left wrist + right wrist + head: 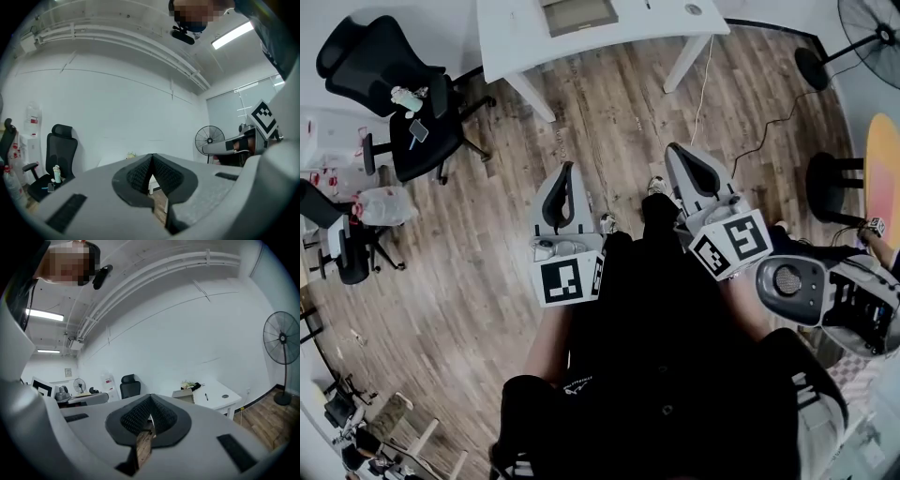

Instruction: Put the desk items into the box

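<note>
The white desk (516, 33) stands far ahead at the top of the head view, with a brown cardboard box (578, 14) and a small round item (693, 9) on it. In the right gripper view the box (184, 394) sits on that desk (218, 404) beside a pen (206, 396). My left gripper (567, 171) and right gripper (679, 152) are held side by side over the wooden floor, well short of the desk. Both are shut with nothing between the jaws, as the left gripper view (152, 158) and the right gripper view (150, 398) show.
A black office chair (403, 94) with small things on its seat stands left of the desk. A floor fan (853, 42) is at the top right, with a cable across the floor. A black stool (830, 187) and another device sit on the right.
</note>
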{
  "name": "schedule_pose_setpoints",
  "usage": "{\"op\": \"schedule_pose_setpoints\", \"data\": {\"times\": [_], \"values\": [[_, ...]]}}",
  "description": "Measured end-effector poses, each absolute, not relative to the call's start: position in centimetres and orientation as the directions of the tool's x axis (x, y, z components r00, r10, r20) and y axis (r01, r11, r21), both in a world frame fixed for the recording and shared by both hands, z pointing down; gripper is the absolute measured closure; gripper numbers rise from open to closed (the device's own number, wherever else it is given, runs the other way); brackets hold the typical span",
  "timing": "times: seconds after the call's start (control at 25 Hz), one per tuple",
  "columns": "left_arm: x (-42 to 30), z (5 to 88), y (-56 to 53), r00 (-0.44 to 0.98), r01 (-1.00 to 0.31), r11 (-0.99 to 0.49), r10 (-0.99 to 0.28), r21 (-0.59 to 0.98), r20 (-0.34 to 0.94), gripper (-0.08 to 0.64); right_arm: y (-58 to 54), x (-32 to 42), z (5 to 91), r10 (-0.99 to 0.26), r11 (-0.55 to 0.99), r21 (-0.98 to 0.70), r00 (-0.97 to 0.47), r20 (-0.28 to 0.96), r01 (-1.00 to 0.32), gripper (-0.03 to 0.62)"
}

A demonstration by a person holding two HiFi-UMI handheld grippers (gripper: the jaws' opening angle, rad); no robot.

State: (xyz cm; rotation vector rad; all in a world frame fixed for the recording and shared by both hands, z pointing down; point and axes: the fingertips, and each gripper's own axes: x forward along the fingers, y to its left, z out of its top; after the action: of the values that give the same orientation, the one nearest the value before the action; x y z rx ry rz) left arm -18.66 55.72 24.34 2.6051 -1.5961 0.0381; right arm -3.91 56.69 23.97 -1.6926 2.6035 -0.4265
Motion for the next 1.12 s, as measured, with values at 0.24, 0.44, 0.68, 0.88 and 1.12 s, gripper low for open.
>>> {"op": "schedule_pose_setpoints", "data": {"times": [0.24,0.44,0.68,0.88,1.12], "values": [[-19.9,25.0,54.1,0.413,-0.91,-0.409,-0.907,0.072,0.076,0.552,55.2,-4.7,24.7,-0.889,0.395,-0.214,-0.43,0.154,-0.893,0.594],[-18.8,24.9,50.1,0.376,-0.926,-0.371,-0.923,0.066,0.078,0.552,50.4,-2.9,24.8,-0.883,0.408,-0.228,-0.446,0.148,-0.884,0.594],[-16.0,24.4,44.2,0.365,-0.931,-0.363,-0.928,0.043,0.076,0.552,43.8,-0.3,24.9,-0.871,0.428,-0.237,-0.467,0.149,-0.872,0.594],[-14.0,24.1,39.1,0.335,-0.942,-0.332,-0.939,0.045,0.079,0.552,38.4,1.5,24.8,-0.853,0.459,-0.235,-0.499,0.152,-0.857,0.594],[-10.8,23.9,34.9,0.299,-0.954,-0.297,-0.951,0.039,0.081,0.552,33.8,4.5,24.8,-0.834,0.489,-0.243,-0.531,0.151,-0.838,0.594]]}}
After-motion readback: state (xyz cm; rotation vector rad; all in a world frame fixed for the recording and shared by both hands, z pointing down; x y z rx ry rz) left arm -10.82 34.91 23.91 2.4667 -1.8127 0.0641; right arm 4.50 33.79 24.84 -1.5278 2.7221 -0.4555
